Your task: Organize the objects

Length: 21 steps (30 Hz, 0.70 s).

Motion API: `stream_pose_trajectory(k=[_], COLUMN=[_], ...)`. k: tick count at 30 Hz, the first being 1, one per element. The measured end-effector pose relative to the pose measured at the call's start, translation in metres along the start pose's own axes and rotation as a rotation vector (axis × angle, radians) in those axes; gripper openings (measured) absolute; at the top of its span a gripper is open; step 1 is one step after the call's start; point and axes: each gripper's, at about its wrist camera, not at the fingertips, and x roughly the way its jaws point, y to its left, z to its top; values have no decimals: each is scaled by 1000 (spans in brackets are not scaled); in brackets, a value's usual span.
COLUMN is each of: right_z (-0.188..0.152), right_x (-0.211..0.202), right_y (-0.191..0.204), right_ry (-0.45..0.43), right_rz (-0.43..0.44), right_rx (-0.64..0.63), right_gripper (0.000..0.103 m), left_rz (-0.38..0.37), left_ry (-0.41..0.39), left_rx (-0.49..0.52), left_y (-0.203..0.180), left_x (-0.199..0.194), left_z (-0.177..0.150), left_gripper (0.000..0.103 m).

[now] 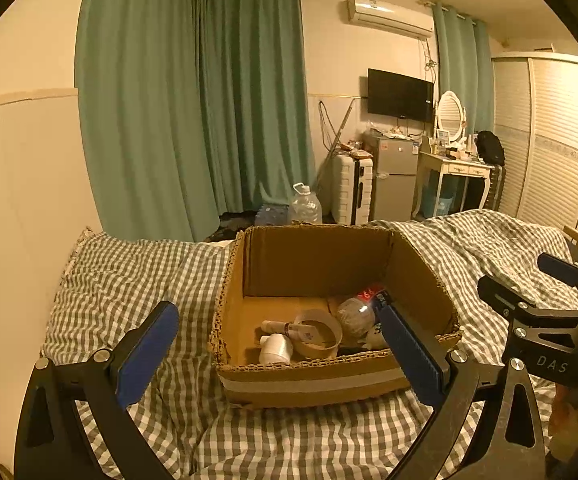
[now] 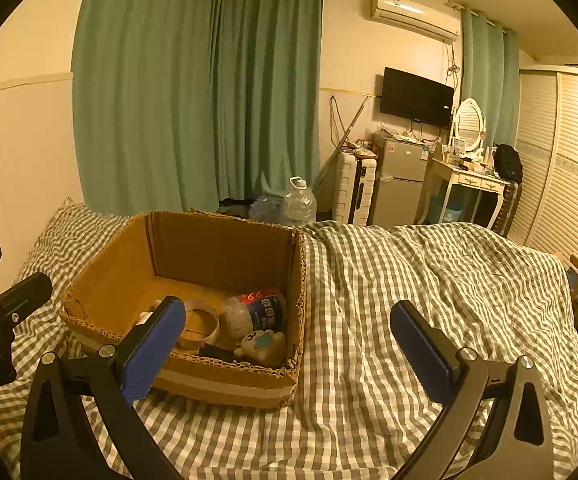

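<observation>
Both grippers (left [image 1: 277, 344], right [image 2: 289, 344]) gape empty; only the right view shows the toy [image 2: 263, 346].

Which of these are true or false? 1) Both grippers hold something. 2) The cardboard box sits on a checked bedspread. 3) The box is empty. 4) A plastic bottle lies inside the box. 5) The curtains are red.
1) False: the left gripper and right gripper are open, nothing between the fingers.
2) True: the cardboard box rests on the checked bedspread.
3) False: it holds several items, including a tape roll.
4) True: a plastic bottle lies on its side.
5) False: the curtains are green.
</observation>
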Motion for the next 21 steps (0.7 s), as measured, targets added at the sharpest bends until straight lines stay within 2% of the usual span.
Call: stream_pose_trajectory(k=[7, 21], right_z=[-2, -2], right_x=[-1, 0], right_y=[-2, -1], right_ry=[8, 13], right_rz=[0, 1], right_rx=[-1, -20], right_gripper=[103, 103], left_rz=[10, 28], left_ry=[28, -9], left_rx=[-5, 9], left_y=[1, -1], left_x=[5, -1], left_z=[-2, -2], left_gripper=[103, 103])
